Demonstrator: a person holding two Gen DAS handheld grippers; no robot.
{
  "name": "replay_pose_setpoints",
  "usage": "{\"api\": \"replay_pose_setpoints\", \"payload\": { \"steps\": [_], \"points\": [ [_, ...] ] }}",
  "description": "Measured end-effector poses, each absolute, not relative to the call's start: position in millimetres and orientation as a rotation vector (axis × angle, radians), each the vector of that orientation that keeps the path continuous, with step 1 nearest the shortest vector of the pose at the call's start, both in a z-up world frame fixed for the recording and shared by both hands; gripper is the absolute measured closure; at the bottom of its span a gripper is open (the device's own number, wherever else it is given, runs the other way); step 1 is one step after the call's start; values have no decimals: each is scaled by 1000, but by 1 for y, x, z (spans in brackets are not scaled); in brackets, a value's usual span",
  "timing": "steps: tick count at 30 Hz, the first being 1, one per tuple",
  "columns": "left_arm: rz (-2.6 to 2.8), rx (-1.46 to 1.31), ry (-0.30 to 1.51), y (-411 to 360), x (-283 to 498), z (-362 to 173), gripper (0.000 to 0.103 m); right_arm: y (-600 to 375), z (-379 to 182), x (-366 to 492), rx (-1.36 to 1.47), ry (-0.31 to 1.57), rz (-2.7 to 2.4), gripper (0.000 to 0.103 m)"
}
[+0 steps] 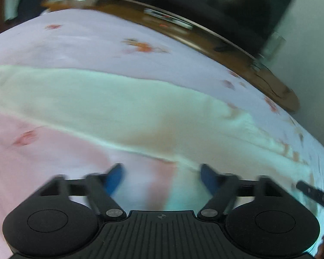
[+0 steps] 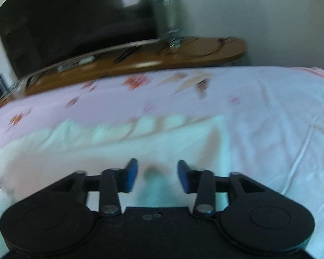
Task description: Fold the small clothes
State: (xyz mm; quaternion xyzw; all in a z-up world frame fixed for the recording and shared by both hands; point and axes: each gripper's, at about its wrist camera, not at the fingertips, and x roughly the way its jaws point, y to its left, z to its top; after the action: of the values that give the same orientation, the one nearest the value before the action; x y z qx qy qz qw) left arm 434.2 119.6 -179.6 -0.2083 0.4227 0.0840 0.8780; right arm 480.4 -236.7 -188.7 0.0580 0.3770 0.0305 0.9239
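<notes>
A pale cream-and-mint garment (image 1: 110, 99) lies spread across the pink floral bed cover (image 1: 97, 43), its far hem toward the bed's foot edge by a wooden ledge (image 2: 140, 62). The left gripper (image 1: 162, 179) and right gripper (image 2: 157, 177) hover released, nothing between the jaws. Blur suggests haste; a snagged cover could spoil the fold. Only the right view shows the garment's corner.

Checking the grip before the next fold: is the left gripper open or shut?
Open: the left gripper has its blue pads wide apart, with nothing pinched, above the pale garment.
</notes>
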Motion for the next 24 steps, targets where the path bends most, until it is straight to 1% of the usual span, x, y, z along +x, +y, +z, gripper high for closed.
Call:
{"api": "replay_pose_setpoints", "payload": {
  "steps": [3,4,5,12,13,14,15,16,18,22,23,24],
  "points": [
    [241,-505,838,160,412,-174,15,-202,-183,472,99,769,132,60],
    [264,-536,833,175,406,-174,12,-188,-182,470,78,766,148,59],
    [285,-571,828,189,401,-174,11,-176,-181,469,64,766,162,58],
    [451,-910,740,291,369,-199,12,-102,-184,469,8,797,265,58],
    [469,-945,716,302,365,-203,16,-94,-185,470,-5,797,274,58],
    [488,-979,690,313,363,-208,23,-87,-186,470,-18,795,281,58],
    [505,-1001,675,320,363,-212,38,-81,-186,470,-26,795,289,58],
    [515,-1030,658,328,362,-216,46,-76,-187,472,-30,798,296,58],
    [518,-1076,626,340,363,-223,51,-70,-189,474,-28,803,304,58],
    [515,-1141,549,357,367,-234,53,-64,-195,479,-29,815,304,58],
    [522,-1147,534,357,370,-236,57,-64,-196,481,-28,818,304,58],
    [537,-1149,530,359,373,-238,69,-64,-198,481,-29,820,302,58]
  ]
}}
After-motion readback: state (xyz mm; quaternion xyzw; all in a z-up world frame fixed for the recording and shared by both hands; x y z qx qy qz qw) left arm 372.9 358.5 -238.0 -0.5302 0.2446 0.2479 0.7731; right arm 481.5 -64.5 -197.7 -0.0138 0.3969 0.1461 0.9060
